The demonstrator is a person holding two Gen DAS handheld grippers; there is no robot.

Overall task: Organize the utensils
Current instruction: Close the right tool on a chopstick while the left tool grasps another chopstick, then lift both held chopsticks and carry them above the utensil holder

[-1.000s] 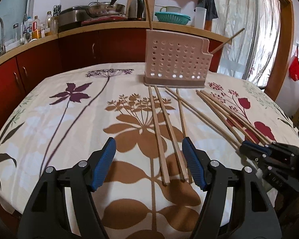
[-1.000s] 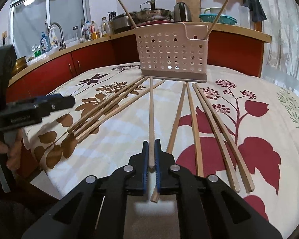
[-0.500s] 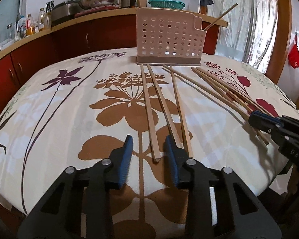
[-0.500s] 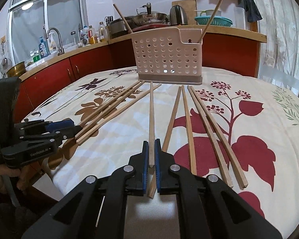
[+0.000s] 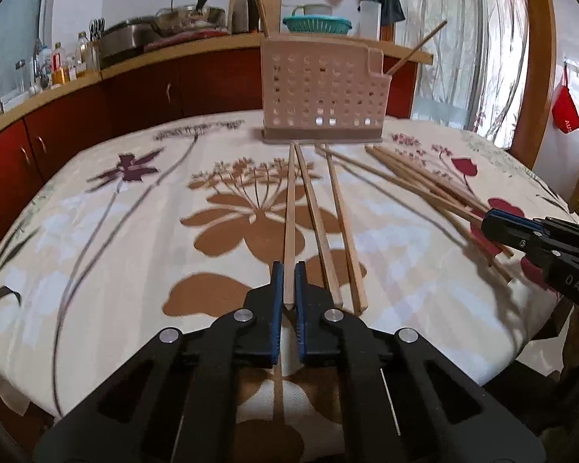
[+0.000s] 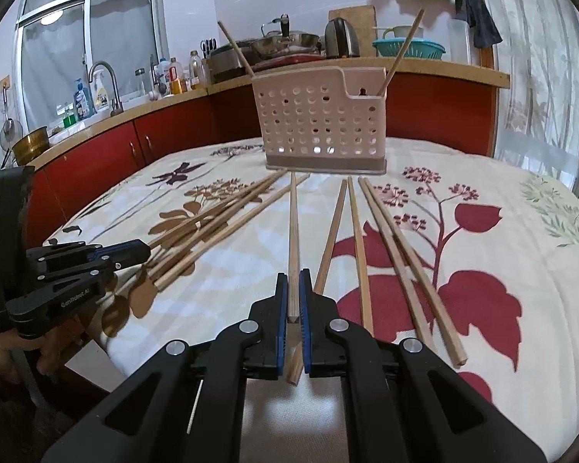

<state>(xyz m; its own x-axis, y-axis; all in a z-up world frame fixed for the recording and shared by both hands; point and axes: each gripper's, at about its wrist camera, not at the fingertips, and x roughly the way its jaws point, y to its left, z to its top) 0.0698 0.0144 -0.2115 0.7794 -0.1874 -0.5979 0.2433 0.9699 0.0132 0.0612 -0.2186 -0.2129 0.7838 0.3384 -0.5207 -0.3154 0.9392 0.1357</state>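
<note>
now that the left gripper (image 5: 289, 283) has closed from wide open onto the near end of a chopstick (image 5: 289, 208) lying on the table (image 5: 96, 231), both claws hold one: the right gripper (image 6: 293, 297) stays clamped on its own chopstick (image 6: 293, 227), so both can go to the holder (image 5: 320, 100)

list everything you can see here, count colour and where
Perforated pink plastic utensil holder: one, pink, far side of table.
Wooden chopsticks standing in holder: two, light brown, leaning out at each end.
Loose wooden chopsticks: about ten, light brown, fanned on the cloth before the holder.
Floral tablecloth: one, cream with brown and red flowers, covering the table.
Teal colander: one, on the counter behind.
Steel kettle: one, on the counter.
Left gripper: black, blue pads, shut on leftmost chopstick.
Right gripper: black, blue pads, shut on middle chopstick.
</note>
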